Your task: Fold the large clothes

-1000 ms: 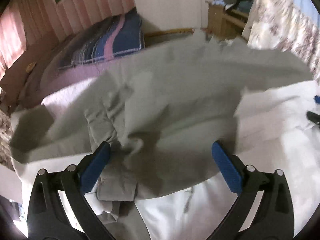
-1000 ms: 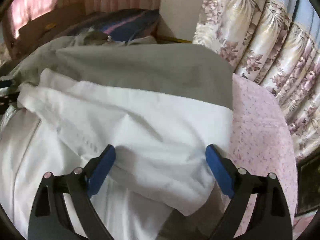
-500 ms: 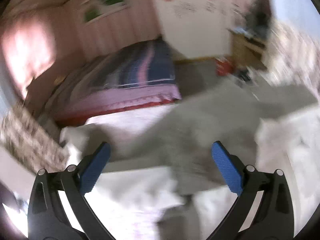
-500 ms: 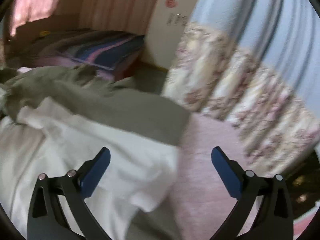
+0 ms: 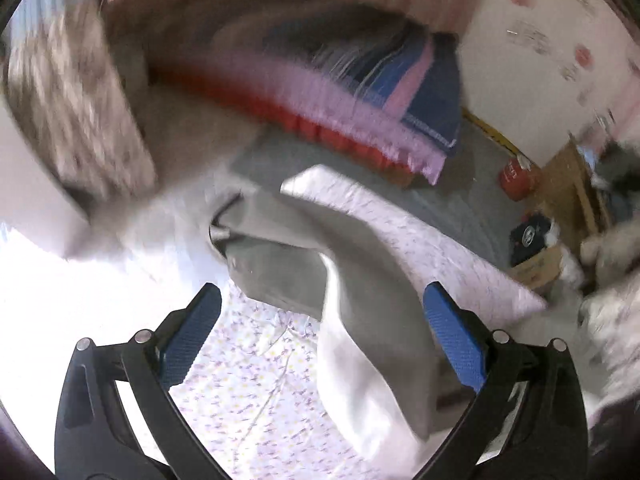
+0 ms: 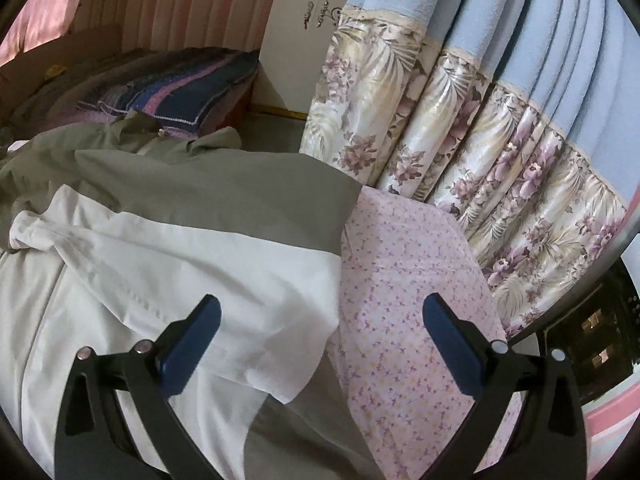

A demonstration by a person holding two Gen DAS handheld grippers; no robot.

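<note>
Left claw (image 5: 322, 312): released, blue pads spread, hovering over floral bedsheet (image 5: 248, 392); grey-and-white garment (image 5: 360, 280) draped between pads, view blurred. Right claw (image 6: 322, 318): released, empty, above white garment panel (image 6: 224, 264) at bed's edge beside floral curtain (image 6: 472, 140). Olive panel (image 6: 224, 196) beyond.

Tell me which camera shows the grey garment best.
The right wrist view: the grey garment lies sharp and spread across the bed, partly under a white cloth. The left wrist view shows only a blurred fold of it.
</note>
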